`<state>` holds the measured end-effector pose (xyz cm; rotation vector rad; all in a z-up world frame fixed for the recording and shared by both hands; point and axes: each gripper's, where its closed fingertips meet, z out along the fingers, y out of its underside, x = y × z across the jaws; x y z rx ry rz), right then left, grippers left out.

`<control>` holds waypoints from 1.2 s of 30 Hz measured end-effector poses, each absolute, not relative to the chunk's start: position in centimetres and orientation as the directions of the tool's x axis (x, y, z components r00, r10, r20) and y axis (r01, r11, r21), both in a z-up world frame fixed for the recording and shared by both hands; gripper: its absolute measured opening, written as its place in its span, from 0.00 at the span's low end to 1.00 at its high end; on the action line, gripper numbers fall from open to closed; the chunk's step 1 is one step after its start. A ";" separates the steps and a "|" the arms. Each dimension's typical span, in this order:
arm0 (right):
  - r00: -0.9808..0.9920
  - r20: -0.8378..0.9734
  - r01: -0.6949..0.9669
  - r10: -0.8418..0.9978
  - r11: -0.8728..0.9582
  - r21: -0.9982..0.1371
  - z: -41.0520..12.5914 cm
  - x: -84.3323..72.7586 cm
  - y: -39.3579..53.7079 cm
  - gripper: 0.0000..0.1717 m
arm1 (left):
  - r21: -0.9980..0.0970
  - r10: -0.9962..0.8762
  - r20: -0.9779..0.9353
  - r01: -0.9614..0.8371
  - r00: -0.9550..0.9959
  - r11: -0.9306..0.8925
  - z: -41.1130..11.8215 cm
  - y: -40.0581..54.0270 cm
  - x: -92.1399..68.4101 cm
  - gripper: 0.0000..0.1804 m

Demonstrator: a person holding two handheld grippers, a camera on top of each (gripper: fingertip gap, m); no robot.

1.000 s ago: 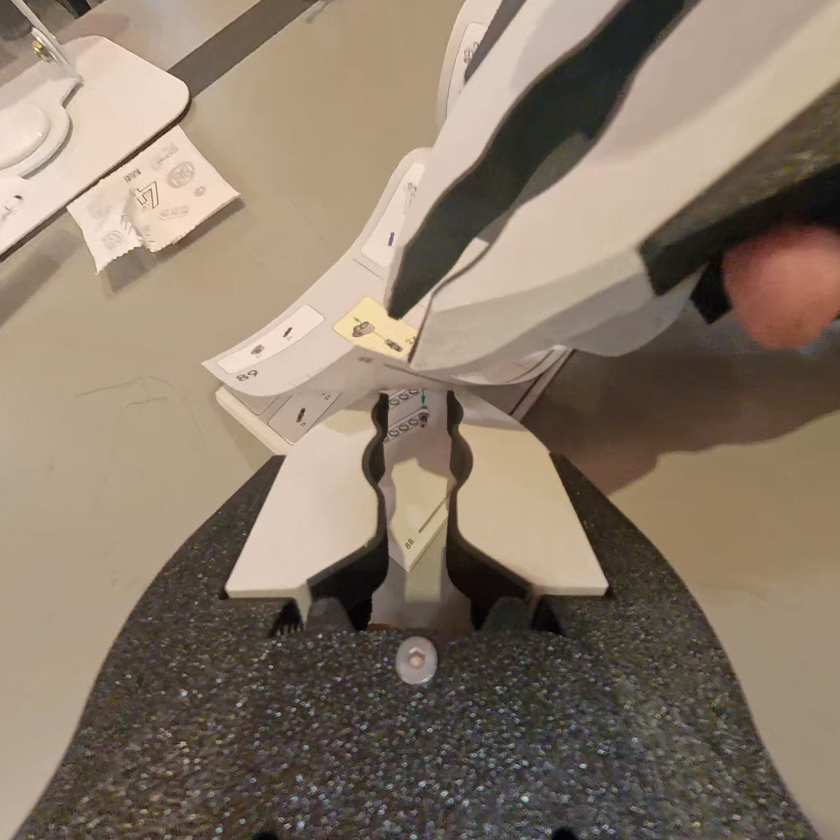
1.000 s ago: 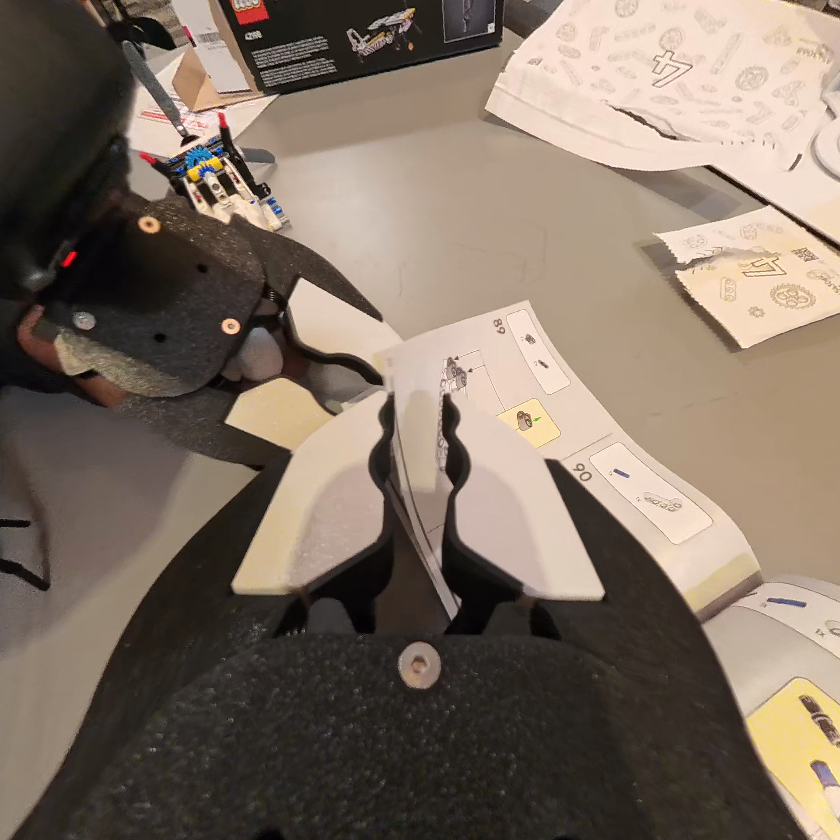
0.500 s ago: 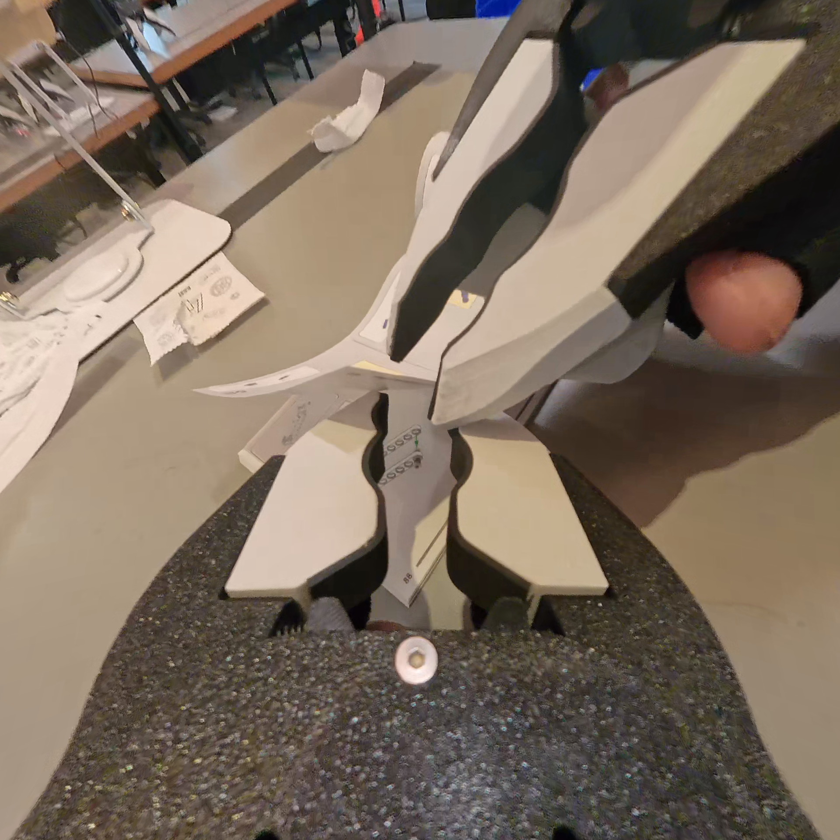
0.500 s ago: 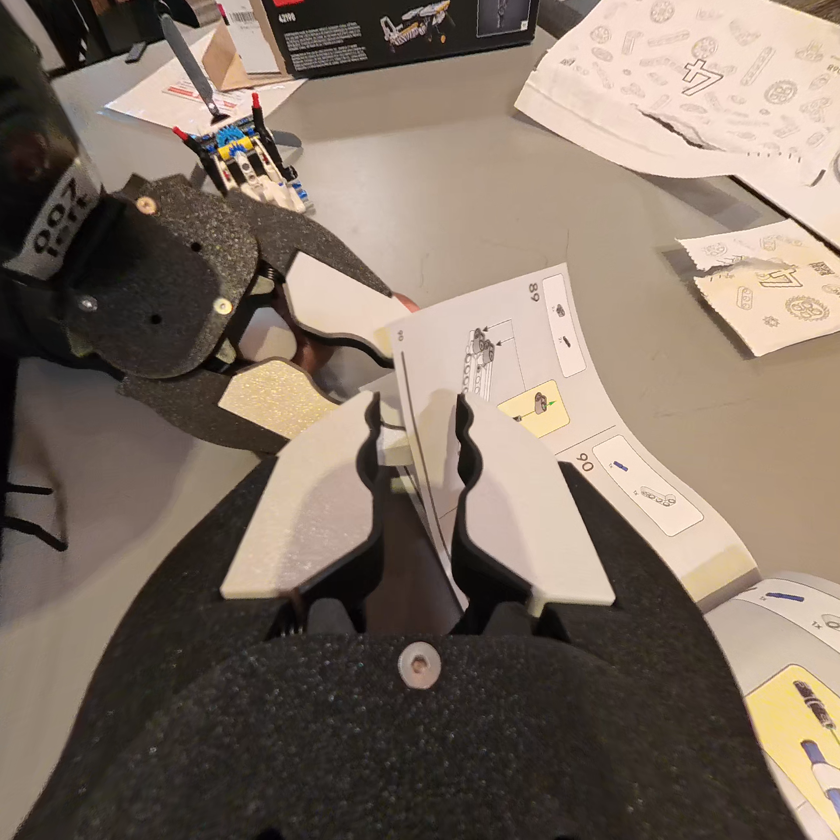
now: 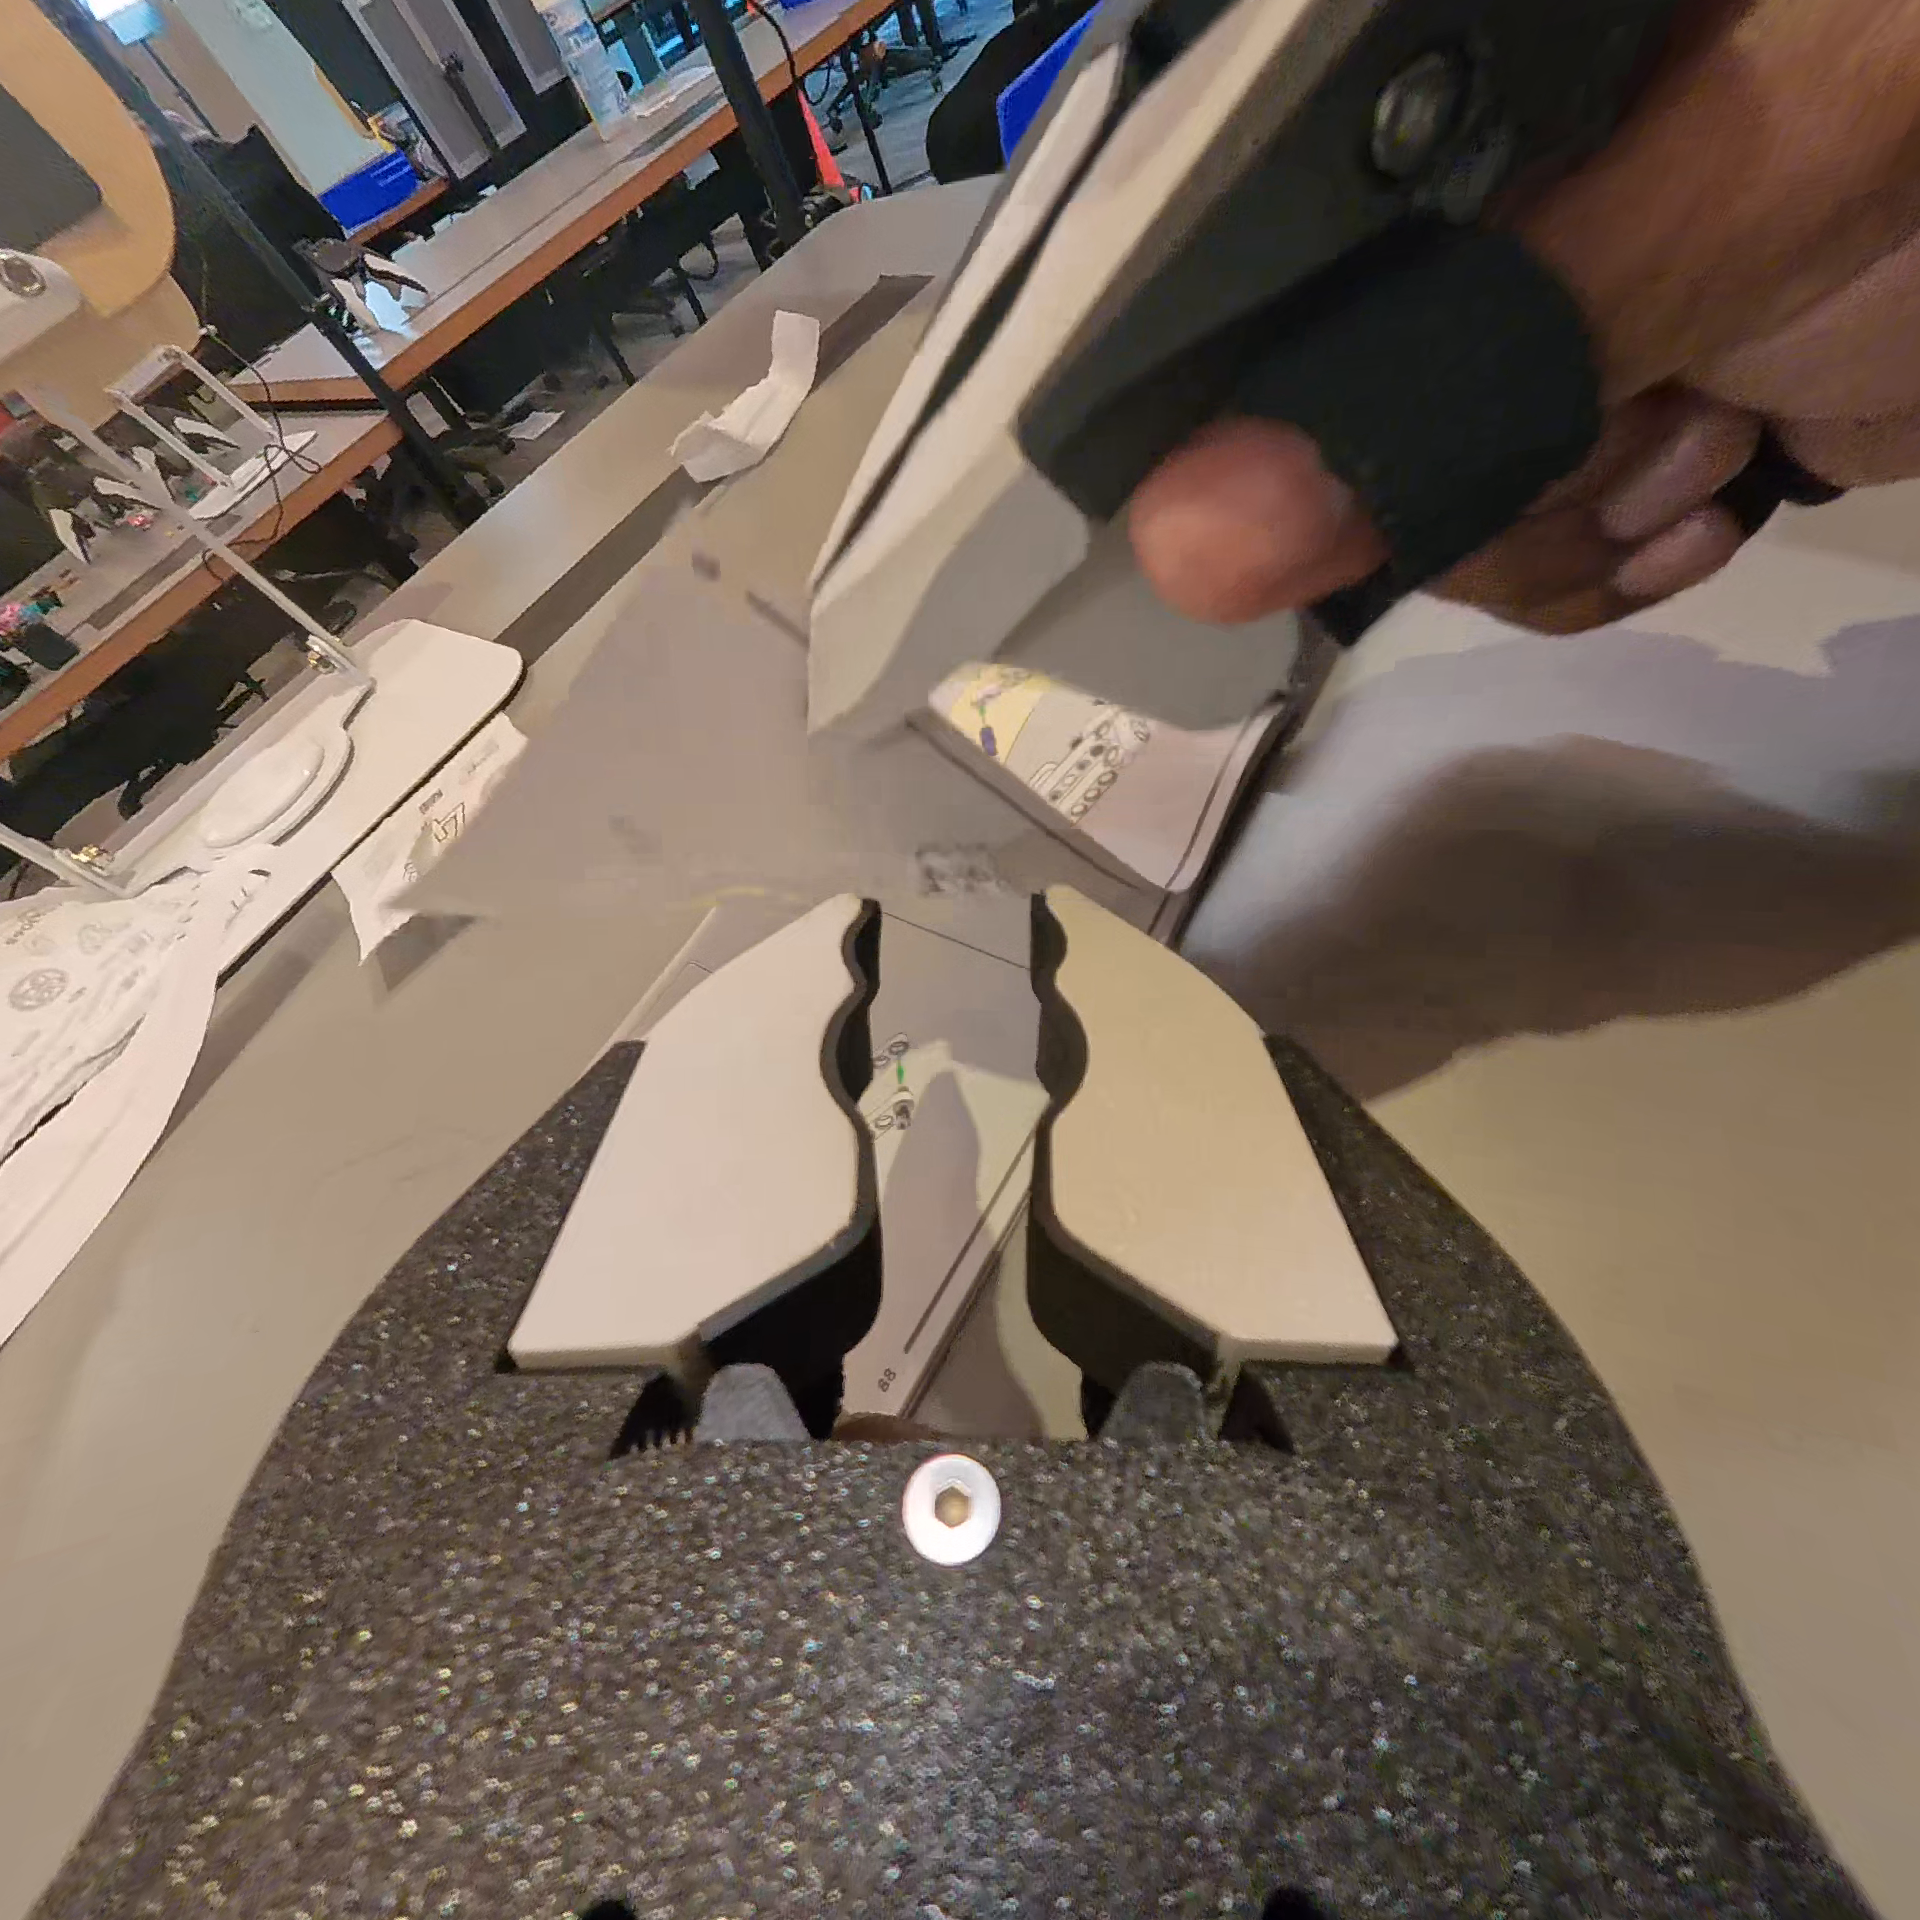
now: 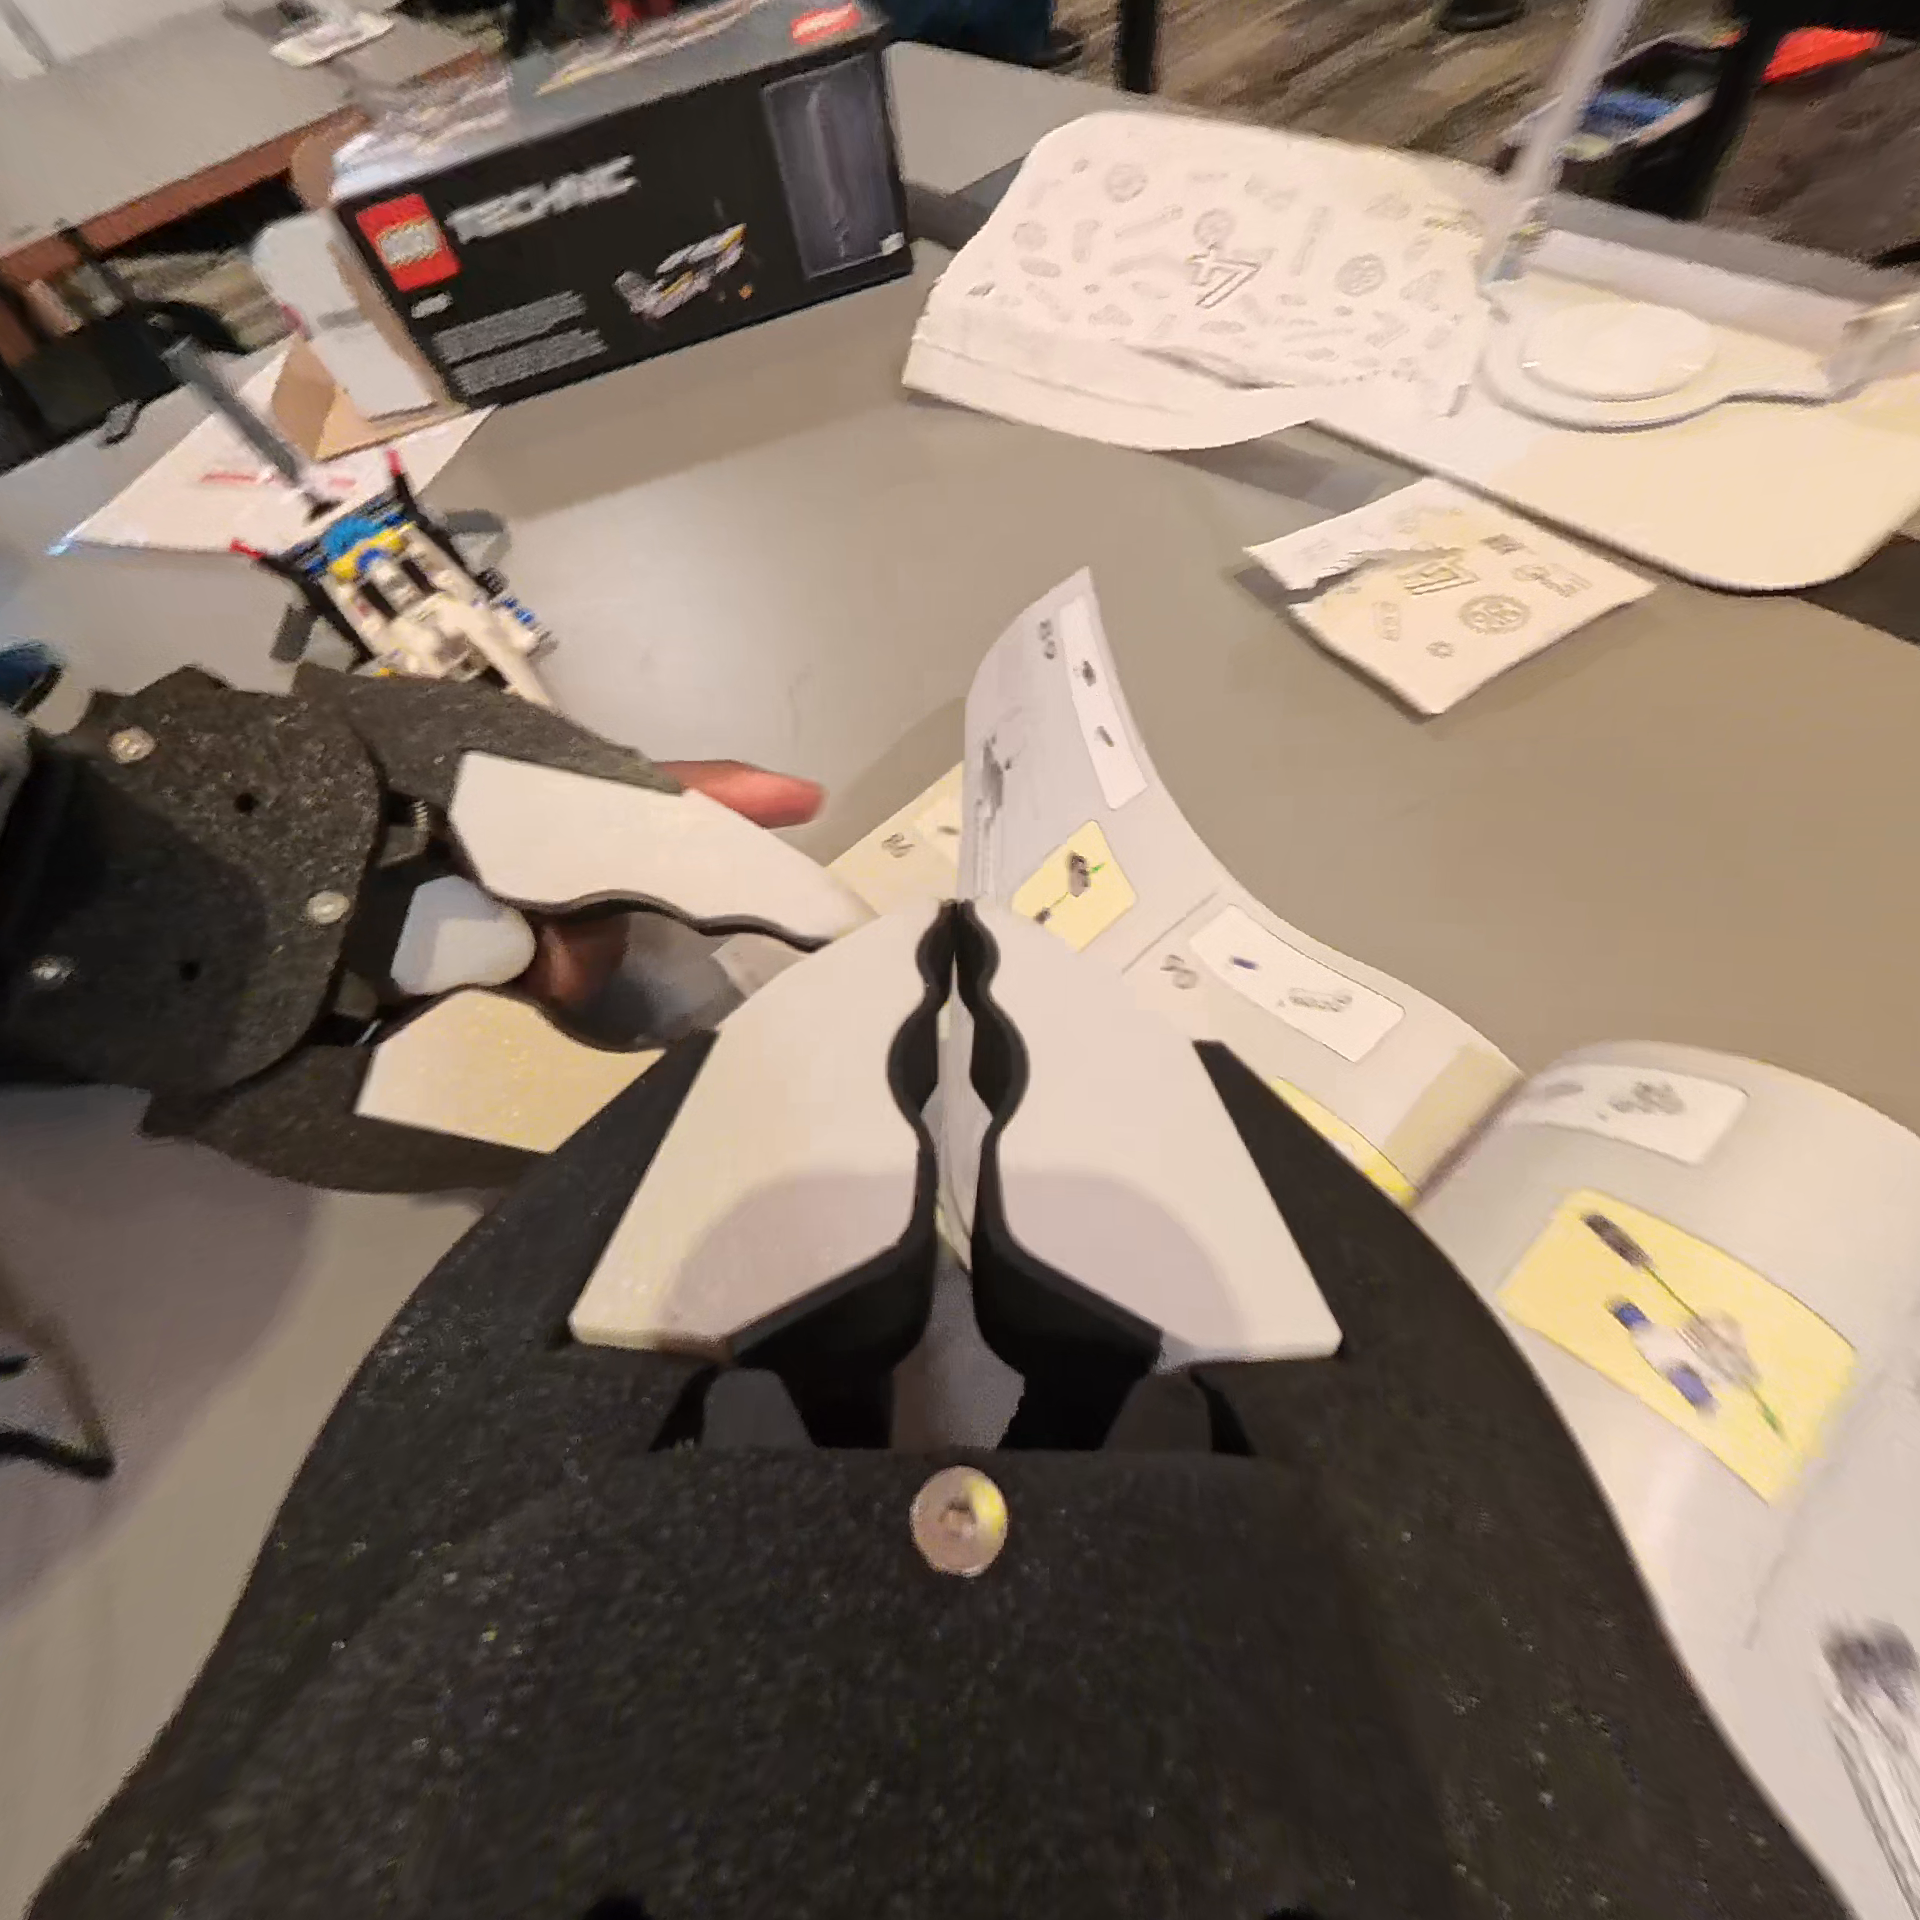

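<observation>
Where the right gripper (image 6: 954, 920) meets the grey-and-yellow stapled instruction booklet (image 6: 1262, 997), its two pale fingers are pressed together on one lifted page (image 6: 1049, 748), which curls upward from the tips. The left gripper (image 5: 951, 914) has its jaws spread, a lower page corner lying between the fingers without either pad pressing on it. Both grippers crowd the booklet's near edge; the left one's upper finger (image 6: 644, 842) sits just beside the right gripper's tips, with a person's fingertip showing behind it.

Outward from there, the grey tabletop (image 6: 727, 582) lies bare between the booklet and the clutter farther back, and it is open again to the right of the booklet in the left wrist view.

Only the right wrist view shows the small white, blue and black brick-built model (image 6: 416, 592) and the one black cardboard box (image 6: 623, 239) behind it. It also shows two torn white paper bags, a large one (image 6: 1195, 281) and a small one (image 6: 1455, 592), beside a white flat stand base (image 6: 1714, 468). Only the left wrist view shows the crumpled white paper scrap (image 5: 748, 405) at the table's far edge, the rows of wooden desks (image 5: 520, 260) beyond, and the hand (image 5: 1558, 416) holding the right gripper.
</observation>
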<state>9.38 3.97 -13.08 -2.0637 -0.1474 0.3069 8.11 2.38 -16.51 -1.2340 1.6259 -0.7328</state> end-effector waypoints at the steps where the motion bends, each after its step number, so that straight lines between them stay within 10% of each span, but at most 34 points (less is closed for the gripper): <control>1: 0.972 -0.144 -0.042 0.183 -0.473 -0.880 -12.6 10.2 3.6 0.00 | -0.862 -0.944 -0.325 -0.391 -0.061 0.322 -16.5 2.2 7.9 0.17; 14: 0.660 0.327 -0.139 -0.676 -0.538 -0.831 -12.7 25.2 -9.5 0.04 | -0.841 -0.932 -0.331 -0.403 -0.147 0.362 -17.2 0.5 4.5 0.19; 27: 0.599 0.495 -0.078 -0.629 -0.661 -0.746 -10.0 23.9 -11.8 0.23 | -0.823 -0.943 -0.308 -0.461 -0.128 0.331 -18.1 1.4 4.0 0.19; 36: 0.856 0.512 0.430 0.072 -0.648 -0.629 -12.5 12.2 0.4 0.18 | -0.803 -0.933 -0.334 -0.478 -0.133 0.356 -18.4 1.3 4.0 0.19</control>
